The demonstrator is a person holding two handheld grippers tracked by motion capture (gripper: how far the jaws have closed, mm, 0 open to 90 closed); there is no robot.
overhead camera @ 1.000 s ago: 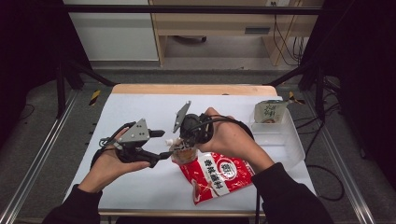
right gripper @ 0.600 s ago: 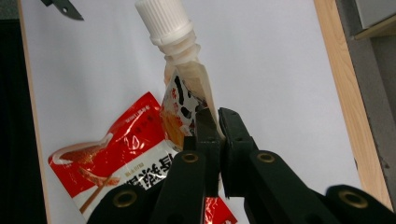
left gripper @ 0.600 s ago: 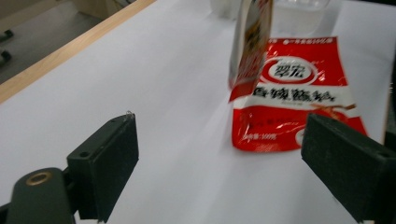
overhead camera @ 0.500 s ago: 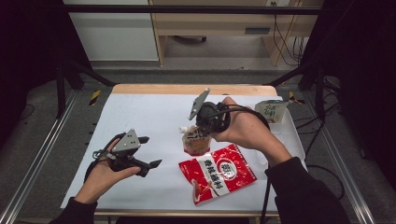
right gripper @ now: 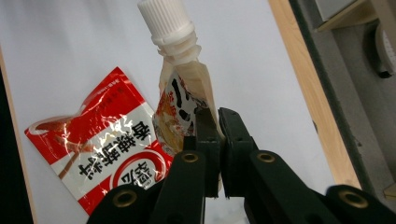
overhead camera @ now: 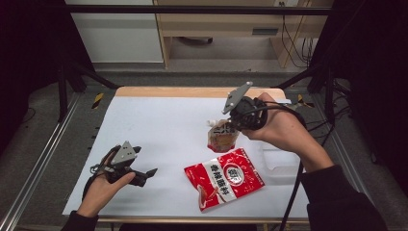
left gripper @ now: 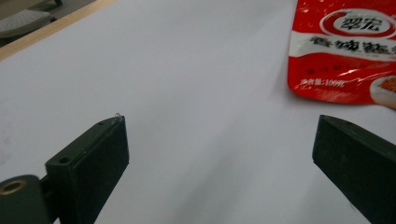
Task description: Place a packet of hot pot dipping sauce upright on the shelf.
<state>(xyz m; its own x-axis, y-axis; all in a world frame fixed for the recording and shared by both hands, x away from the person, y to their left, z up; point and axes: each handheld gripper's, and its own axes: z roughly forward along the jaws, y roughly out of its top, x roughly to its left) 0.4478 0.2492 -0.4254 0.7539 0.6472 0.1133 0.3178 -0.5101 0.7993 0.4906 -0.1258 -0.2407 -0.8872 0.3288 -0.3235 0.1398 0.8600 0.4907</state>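
Both hands have parted since a second ago: then the two grippers met at the spout pouch over the middle of the table, whereas now the left gripper (overhead camera: 146, 173) has dropped toward the near left part of the sheet and the right gripper (overhead camera: 230, 126) has carried the pouch (overhead camera: 222, 137) away to the right and toward the far edge.

From above, the left gripper lies low in the person's hand, well apart from everything else, its jaws having just been opening with nothing between them. Its own view confirms what the high view leaves too small to read: the two black jaws stand wide apart over bare white sheet (left gripper: 196, 93), and the red packet (left gripper: 345, 51) lies beyond the right jaw, not touching it.

That red packet (overhead camera: 224, 178) rests flat near the front edge, just below the pouch in the high view.

The right gripper view shows the grip itself: the jaws are clenched on the pouch's side edge, below its white cap (right gripper: 164, 18), so the pouch (right gripper: 182, 105) hangs from the gripper (right gripper: 215, 122), tilted, cap pointing away from the fingers. The high view adds that the pouch's bottom stays close above the sheet.
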